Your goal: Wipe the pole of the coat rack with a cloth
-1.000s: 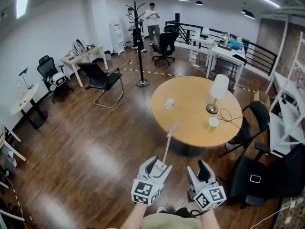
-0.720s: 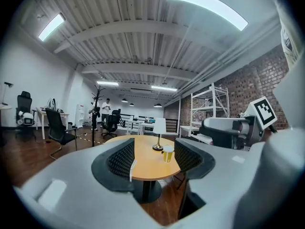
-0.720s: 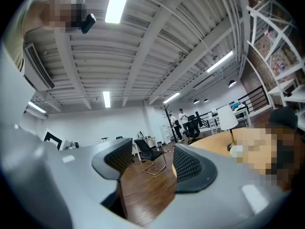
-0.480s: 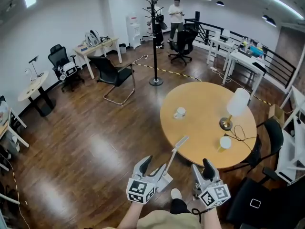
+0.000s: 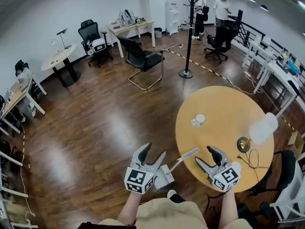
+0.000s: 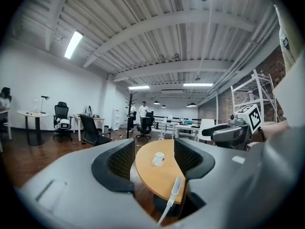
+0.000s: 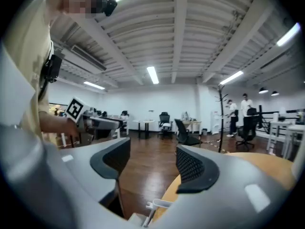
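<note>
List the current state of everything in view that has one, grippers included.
Left gripper: open, nothing between the jaws.
Right gripper: open, jaws just eased wider, empty.
Coat rack: upright, far off, untouched.
Cup: upright on the round table.
Lamp: standing on that table.

The floor (image 5: 86,128) is glossy dark-brown planking, and the round table (image 5: 224,109) at the right of the head view is pale honey wood, carrying a white cup (image 5: 199,120) and a lamp (image 5: 263,128) with a white shade and a brass-coloured foot. The coat rack (image 5: 189,32) at upper middle is black. At the bottom, the left claw (image 5: 155,151) and right claw (image 5: 205,155) are grey with black pads and black-and-white square markers.
</note>
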Tool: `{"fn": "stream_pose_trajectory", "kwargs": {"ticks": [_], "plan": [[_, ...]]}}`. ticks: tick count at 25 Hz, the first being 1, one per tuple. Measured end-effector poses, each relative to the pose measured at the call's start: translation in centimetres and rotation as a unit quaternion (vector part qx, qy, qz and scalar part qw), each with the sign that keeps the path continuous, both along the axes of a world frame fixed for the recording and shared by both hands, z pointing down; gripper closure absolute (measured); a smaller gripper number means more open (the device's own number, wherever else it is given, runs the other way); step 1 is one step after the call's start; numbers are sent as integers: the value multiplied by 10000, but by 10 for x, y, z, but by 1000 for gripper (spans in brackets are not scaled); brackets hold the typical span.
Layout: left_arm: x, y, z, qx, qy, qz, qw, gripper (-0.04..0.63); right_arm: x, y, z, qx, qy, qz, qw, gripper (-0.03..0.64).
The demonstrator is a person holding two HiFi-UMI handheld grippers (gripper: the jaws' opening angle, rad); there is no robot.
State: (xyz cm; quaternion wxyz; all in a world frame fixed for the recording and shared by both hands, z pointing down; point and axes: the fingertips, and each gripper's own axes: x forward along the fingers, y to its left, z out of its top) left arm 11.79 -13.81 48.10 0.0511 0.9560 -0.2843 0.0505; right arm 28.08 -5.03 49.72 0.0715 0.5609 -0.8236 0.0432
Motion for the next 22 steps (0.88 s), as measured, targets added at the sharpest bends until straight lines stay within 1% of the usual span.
{"fn": "stream_pose_trajectory", "kwargs": {"ticks": [1, 2, 3, 4, 6, 7, 8, 9, 10, 11, 13, 14, 15, 16, 17, 18, 19, 21, 22], "plan": [[1, -3, 3, -25, -28, -128, 9999, 341, 2, -9, 10, -228, 239, -397, 9987, 291], [1, -6, 6, -44, -58, -250, 9997, 341, 3, -18, 24, -478, 546, -786, 9943, 265], [0, -9, 8, -63, -85, -363, 9993, 341, 5, -28, 39, -722, 898, -1155, 9866, 244], [-3, -12, 10, -89, -110, -470, 9988, 341, 6, -37, 57, -955, 1251, -1500, 9761, 221], [-14, -20, 13, -172, -163, -674, 9974, 341, 3, -53, 94, -1421, 1836, -2156, 9485, 179], [-21, -22, 14, -222, -187, -766, 9966, 341, -2, -58, 110, -1672, 2070, -2479, 9315, 172], [-29, -23, 16, -265, -206, -842, 9959, 341, -7, -61, 128, -1917, 2297, -2806, 9120, 172], [-35, -24, 18, -293, -222, -902, 9952, 341, -12, -62, 147, -2139, 2575, -3135, 8886, 172], [-41, -25, 21, -309, -243, -952, 9947, 341, -14, -63, 166, -2333, 2940, -3458, 8600, 172], [-45, -25, 23, -328, -269, -1002, 9941, 341, -15, -62, 185, -2491, 3361, -3779, 8259, 172], [-54, -26, 28, -408, -296, -1111, 9925, 341, -15, -54, 224, -2702, 4131, -4408, 7497, 172], [-58, -26, 30, -465, -302, -1160, 9917, 341, -13, -50, 242, -2767, 4428, -4675, 7133, 172], [-63, -26, 32, -521, -313, -1202, 9909, 341, -11, -48, 258, -2824, 4666, -4874, 6819, 173], [-68, -25, 34, -570, -332, -1244, 9900, 342, -7, -46, 272, -2885, 4836, -4997, 6582, 173], [-72, -24, 34, -600, -351, -1289, 9892, 341, -5, -47, 284, -2950, 4923, -5058, 6440, 173], [-78, -24, 34, -609, -372, -1340, 9884, 341, -3, -49, 292, -3014, 4931, -5077, 6389, 181], [-83, -23, 33, -604, -395, -1396, 9876, 341, -3, -51, 298, -3074, 4886, -5071, 6400, 207], [-96, -22, 34, -606, -440, -1496, 9859, 341, -2, -53, 309, -3165, 4798, -5024, 6459, 249], [-102, -21, 36, -629, -447, -1538, 9851, 341, -1, -54, 314, -3201, 4792, -5001, 6464, 272]]}}
